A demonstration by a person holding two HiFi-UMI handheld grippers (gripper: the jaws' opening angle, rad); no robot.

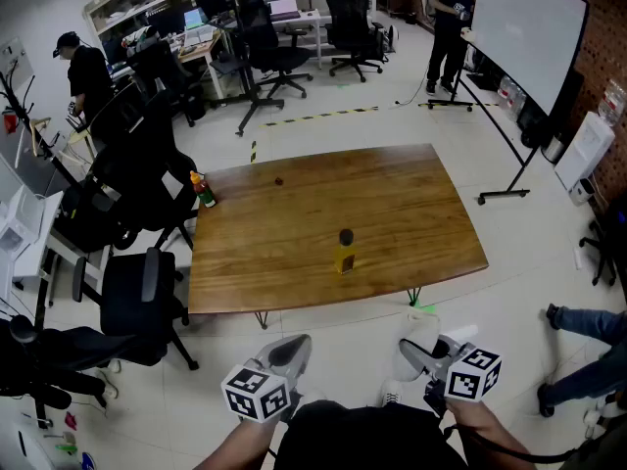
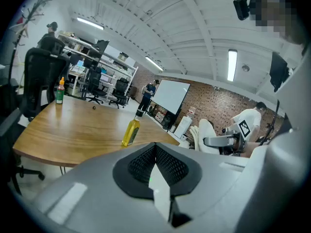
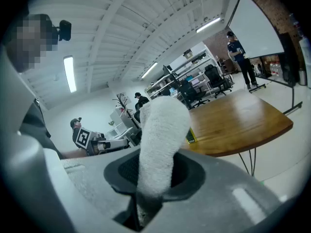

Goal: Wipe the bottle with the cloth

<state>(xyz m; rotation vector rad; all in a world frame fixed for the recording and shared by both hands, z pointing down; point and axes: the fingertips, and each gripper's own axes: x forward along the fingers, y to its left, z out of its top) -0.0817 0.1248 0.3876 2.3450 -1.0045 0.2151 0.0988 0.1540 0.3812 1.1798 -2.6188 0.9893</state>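
- The wooden table [image 1: 294, 233] is filling the middle of the floor.
- The left gripper [image 1: 291, 351] is hovering before it, jaws pressed together, empty.
- The right gripper [image 1: 423, 353] is clamping the white cloth [image 3: 158, 144].
- The yellow bottle [image 1: 345, 253] is standing upright near the table's front edge.

Office, desks [image 1: 201, 39], swivel chairs [image 1: 349, 13], whiteboard [image 1: 529, 25]

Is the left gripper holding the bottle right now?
No, the bottle stands alone on the table, while the left gripper is shut on nothing, short of the table.
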